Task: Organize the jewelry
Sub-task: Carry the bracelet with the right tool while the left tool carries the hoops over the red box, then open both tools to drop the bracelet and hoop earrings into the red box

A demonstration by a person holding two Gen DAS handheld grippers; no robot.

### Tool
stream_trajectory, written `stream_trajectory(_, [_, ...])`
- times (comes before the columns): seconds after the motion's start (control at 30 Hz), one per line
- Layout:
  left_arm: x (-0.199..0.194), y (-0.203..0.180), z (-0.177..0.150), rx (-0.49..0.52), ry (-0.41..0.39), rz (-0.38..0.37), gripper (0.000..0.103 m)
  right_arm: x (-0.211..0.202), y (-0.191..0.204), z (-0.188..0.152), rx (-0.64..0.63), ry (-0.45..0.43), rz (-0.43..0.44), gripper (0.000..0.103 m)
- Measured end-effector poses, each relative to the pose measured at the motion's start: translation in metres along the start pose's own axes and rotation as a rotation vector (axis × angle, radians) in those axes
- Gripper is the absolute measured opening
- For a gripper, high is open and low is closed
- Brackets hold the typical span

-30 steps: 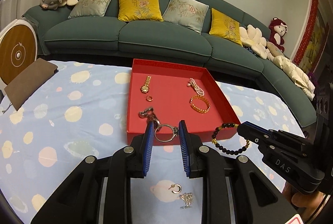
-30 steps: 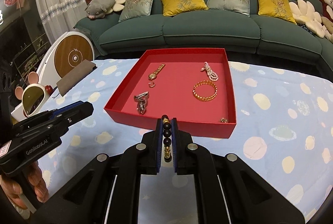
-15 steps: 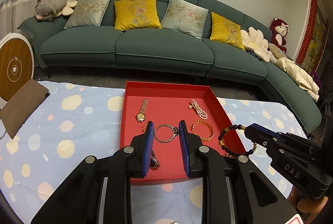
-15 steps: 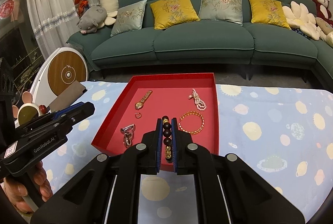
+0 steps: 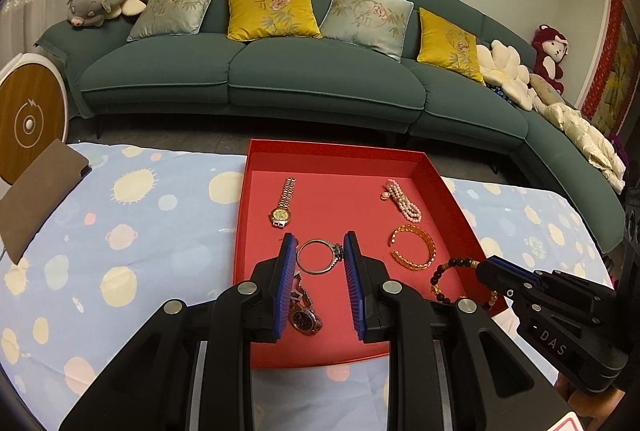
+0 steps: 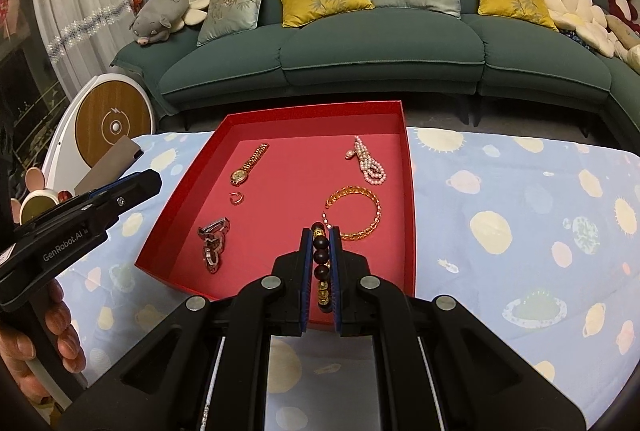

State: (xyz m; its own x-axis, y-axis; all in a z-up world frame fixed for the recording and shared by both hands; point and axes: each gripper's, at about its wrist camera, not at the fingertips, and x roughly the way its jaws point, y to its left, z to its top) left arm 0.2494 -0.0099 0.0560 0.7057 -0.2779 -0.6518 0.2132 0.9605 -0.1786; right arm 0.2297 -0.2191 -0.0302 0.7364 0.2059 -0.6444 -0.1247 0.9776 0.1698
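Observation:
A red tray point(image 5: 456, 199) lies on the spotted blue cloth and holds a gold watch point(image 5: 282, 209), a pink pearl strand point(image 5: 402, 199), a gold bangle point(image 5: 414, 251), a silver watch point(image 5: 304, 315) and a small ring point(image 6: 236, 198). My left gripper point(image 5: 319, 254) is shut on a silver ring bracelet point(image 5: 318, 256) and holds it above the tray's middle. My right gripper point(image 6: 321, 237) is shut on a dark bead bracelet point(image 6: 321, 255), held over the tray's near right part; that bracelet point(image 5: 444, 273) hangs from its tip in the left wrist view.
A green sofa point(image 5: 312, 79) with cushions runs behind the table. A brown pouch point(image 5: 36, 191) lies at the cloth's far left edge. A round white and wood device point(image 6: 112, 127) stands left of the table. The tray also shows in the right wrist view point(image 6: 409, 191).
Both grippers have moved forward from in front of the tray to above its inside, each still holding its bracelet. The loose pieces on the cloth have dropped out of view.

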Motion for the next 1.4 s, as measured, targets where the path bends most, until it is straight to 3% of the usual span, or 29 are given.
stream_trajectory(1.13, [0.024, 0.02, -0.004, -0.05, 0.073, 0.025, 0.025, 0.009, -0.003, -0.002, 0.01, -0.005, 0.004, 0.011])
stream_trajectory(1.17, [0.023, 0.022, -0.003, -0.058, 0.073, 0.024, 0.026, 0.008, -0.004, -0.001, 0.017, -0.01, 0.005, 0.012])
stream_trajectory(1.3, [0.012, 0.028, 0.002, -0.088, 0.046, 0.023, 0.04, -0.005, -0.007, 0.003, 0.039, -0.049, 0.01, 0.031])
stream_trajectory(1.4, [0.0, 0.031, 0.007, -0.106, 0.019, 0.013, 0.044, -0.017, -0.007, 0.007, 0.045, -0.075, 0.026, 0.032])
